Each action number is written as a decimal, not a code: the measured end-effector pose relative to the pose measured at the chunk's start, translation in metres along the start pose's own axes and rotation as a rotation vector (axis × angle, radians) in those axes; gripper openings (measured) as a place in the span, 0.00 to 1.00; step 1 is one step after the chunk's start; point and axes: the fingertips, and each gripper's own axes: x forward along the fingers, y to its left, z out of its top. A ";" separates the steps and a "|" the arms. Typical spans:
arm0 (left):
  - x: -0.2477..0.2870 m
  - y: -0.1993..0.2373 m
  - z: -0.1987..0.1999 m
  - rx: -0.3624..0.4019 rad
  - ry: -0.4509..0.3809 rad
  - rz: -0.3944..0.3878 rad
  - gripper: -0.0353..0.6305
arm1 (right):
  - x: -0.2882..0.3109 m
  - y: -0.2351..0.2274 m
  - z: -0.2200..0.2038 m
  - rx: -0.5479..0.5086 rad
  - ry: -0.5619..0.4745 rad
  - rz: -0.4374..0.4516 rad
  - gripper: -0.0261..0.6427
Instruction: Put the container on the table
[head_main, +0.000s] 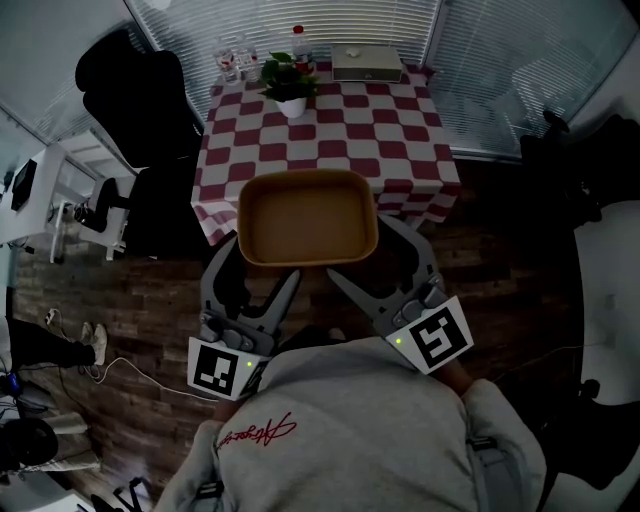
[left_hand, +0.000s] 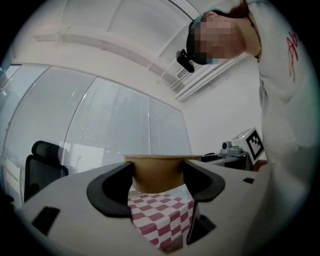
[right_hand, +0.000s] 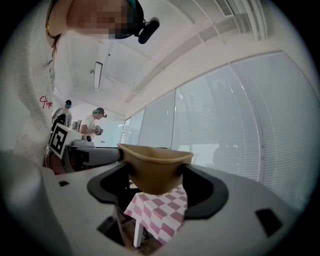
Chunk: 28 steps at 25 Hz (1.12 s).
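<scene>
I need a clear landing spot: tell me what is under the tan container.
Checkered tablecloth shows below the container, gripped by the left hand-held gripper and right hand-held gripper. From above, it hides part of the cloth's near edge.

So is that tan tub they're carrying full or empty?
Empty: the head view looks into the container and shows only its bare tan bottom.

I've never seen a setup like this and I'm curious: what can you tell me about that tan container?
The container is a shallow tan rectangular tray with rounded corners and a flared rim, empty, seemingly moulded fibre. It hangs level by the near edge of the checked table, not resting on it; the left gripper and right gripper each clamp a near corner.
</scene>
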 end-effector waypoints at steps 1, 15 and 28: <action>0.000 0.000 0.001 -0.001 -0.004 0.000 0.52 | 0.000 0.000 0.001 0.002 -0.004 0.000 0.54; -0.003 0.003 0.002 0.008 -0.009 0.025 0.52 | 0.005 0.002 0.000 -0.002 0.003 0.028 0.54; -0.001 0.009 0.002 0.025 0.001 0.030 0.52 | 0.012 0.001 -0.003 0.012 0.005 0.041 0.54</action>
